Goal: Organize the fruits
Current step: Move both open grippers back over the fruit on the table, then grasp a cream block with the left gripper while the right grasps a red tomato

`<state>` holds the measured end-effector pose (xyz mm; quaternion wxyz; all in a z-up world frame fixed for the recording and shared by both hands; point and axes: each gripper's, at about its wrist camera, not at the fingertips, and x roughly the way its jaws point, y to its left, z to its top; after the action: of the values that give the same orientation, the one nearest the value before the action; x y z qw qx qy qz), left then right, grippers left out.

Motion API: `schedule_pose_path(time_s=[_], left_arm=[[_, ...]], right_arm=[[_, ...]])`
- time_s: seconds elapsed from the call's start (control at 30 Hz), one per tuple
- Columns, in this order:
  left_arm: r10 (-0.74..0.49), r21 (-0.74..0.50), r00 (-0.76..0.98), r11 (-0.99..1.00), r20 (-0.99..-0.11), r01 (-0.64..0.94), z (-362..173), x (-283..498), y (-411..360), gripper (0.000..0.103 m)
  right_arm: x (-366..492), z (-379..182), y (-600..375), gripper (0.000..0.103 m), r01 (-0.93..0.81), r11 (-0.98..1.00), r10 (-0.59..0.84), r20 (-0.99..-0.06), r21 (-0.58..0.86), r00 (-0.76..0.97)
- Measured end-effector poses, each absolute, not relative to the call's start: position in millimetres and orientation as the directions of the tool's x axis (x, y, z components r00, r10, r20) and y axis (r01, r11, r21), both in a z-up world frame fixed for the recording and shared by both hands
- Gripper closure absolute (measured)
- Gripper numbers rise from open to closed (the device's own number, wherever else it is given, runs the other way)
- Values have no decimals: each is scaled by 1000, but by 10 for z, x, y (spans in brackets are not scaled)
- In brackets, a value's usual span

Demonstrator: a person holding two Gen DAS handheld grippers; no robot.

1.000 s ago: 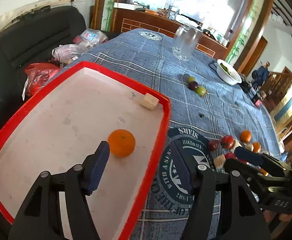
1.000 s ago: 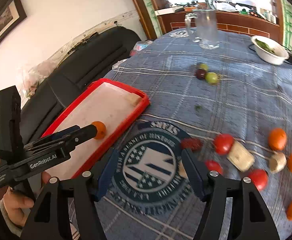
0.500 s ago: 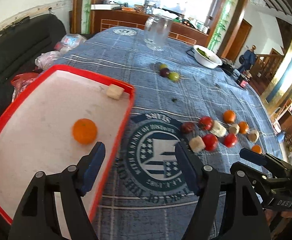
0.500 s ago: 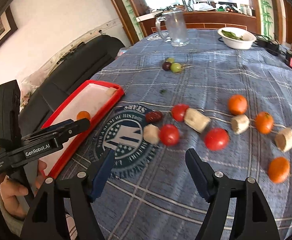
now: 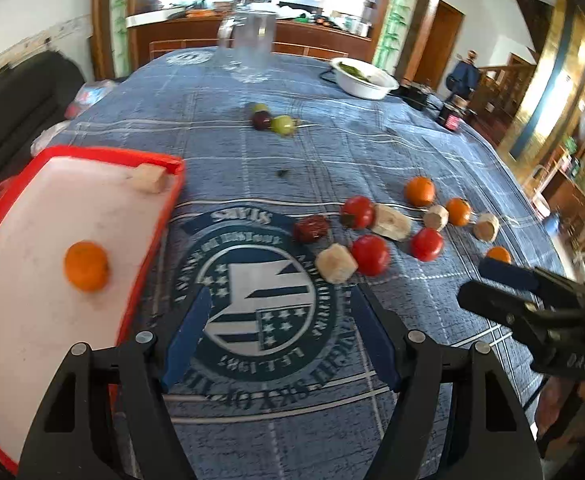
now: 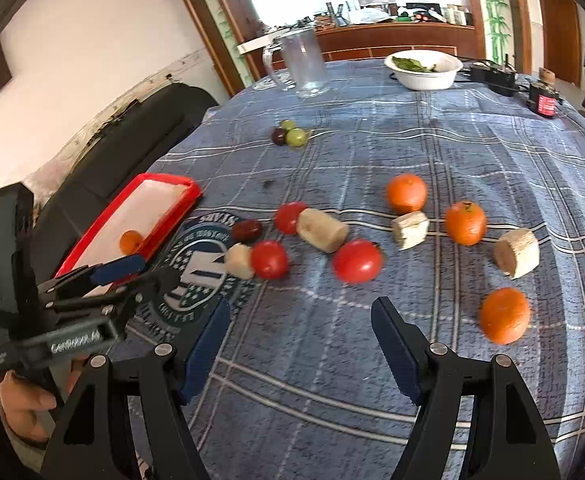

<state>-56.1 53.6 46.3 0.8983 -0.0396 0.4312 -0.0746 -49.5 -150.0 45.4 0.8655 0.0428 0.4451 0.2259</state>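
An orange (image 5: 86,266) and a pale chunk (image 5: 148,178) lie in the red tray (image 5: 152,240) on the left. Three tomatoes (image 5: 370,254), a dark red fruit (image 5: 311,229), three oranges (image 6: 465,222) and several pale chunks (image 6: 322,230) are scattered on the blue cloth. My left gripper (image 5: 280,336) is open and empty over the round emblem, just right of the tray. My right gripper (image 6: 296,336) is open and empty, hovering short of a tomato (image 6: 357,261). Each gripper shows in the other's view: the right gripper (image 5: 504,276) and the left gripper (image 6: 120,266).
Three grapes (image 5: 272,120) lie farther back. A glass mug (image 6: 304,62), a white bowl (image 6: 424,68) and a small dark jar (image 6: 546,102) stand at the far end. A black sofa (image 5: 12,108) runs along the table's left side.
Both grippers have swung right, away from the tray and toward the scattered fruit. The left one left the orange in the tray. Both pairs of jaws stand a little wider.
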Motion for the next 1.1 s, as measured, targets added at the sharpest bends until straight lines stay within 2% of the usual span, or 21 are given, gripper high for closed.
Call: schedule_pose_path(time_s=[0.27,0.37,0.5,0.73,0.8,0.93,1.07,1.1], left_arm=[[-153,-16,616,975,-772,221,373,-442,273,31],[-156,-1,602,968,-783,249,316,-380,220,32],[-151,9,586,965,-796,260,234,-315,199,45],[-169,5,563,956,-809,293,150,-263,120,46],[-171,8,559,953,-811,304,140,-249,88,55],[-181,1,550,950,-816,313,124,-219,54,62],[-181,3,555,949,-812,315,134,-234,43,76],[-183,1,555,949,-812,315,133,-239,51,76]], right_arm=[[-358,391,-1566,29,-332,907,403,-761,259,508],[-314,358,-1582,36,-327,909,400,-765,260,504],[-253,297,-1579,40,-324,911,393,-777,255,492],[-128,206,-1573,46,-319,913,387,-792,256,472],[-93,191,-1570,47,-317,913,386,-794,257,470],[-29,162,-1552,48,-312,914,384,-797,258,467],[28,143,-1517,52,-310,917,378,-799,252,468],[40,135,-1506,53,-311,917,375,-800,249,468]])
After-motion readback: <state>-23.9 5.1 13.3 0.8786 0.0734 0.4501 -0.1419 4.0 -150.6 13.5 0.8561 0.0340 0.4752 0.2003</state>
